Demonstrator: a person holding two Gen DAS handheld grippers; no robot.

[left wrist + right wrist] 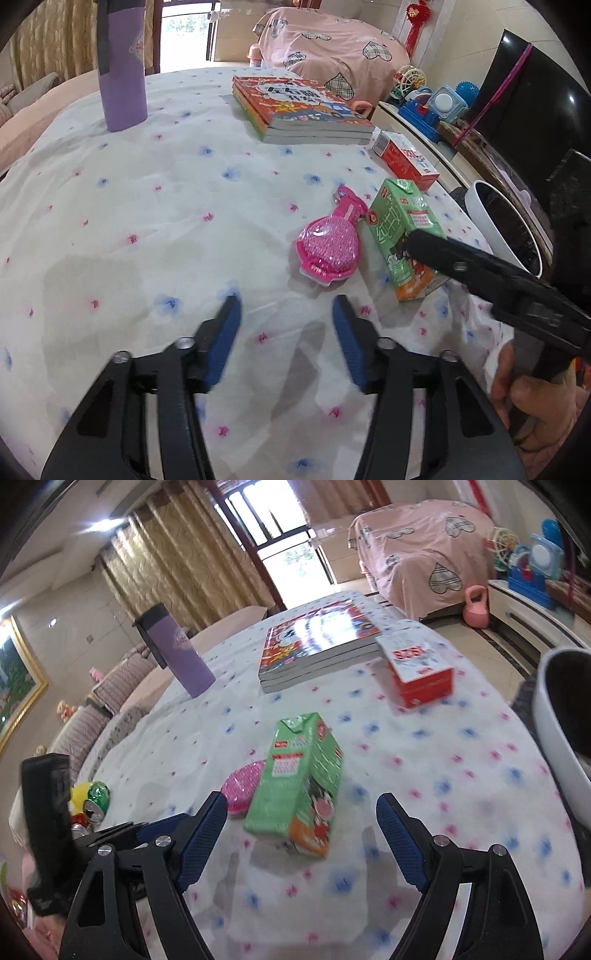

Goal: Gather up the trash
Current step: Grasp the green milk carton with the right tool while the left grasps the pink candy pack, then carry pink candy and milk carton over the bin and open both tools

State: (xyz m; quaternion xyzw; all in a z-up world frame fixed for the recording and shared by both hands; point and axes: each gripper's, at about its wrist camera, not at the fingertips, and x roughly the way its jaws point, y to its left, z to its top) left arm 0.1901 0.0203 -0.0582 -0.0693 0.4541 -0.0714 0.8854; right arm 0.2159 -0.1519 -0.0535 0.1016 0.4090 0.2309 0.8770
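A green milk carton (400, 236) lies on the flowered tablecloth (147, 229); it also shows in the right wrist view (299, 775). A pink hairbrush in its packaging (328, 243) lies just left of it, partly hidden behind the carton in the right wrist view (242, 790). A white bin (502, 229) stands off the table's right edge, also in the right wrist view (565, 738). My left gripper (286, 332) is open and empty, just short of the brush. My right gripper (301, 842) is open and empty, just short of the carton's near end.
A purple bottle (122, 74) stands at the far left. A stack of books (299, 110) and a red and white box (404, 155) lie at the far right. Crushed cans (92, 801) lie off the table's left. A toy shelf (428, 107) stands beyond the bin.
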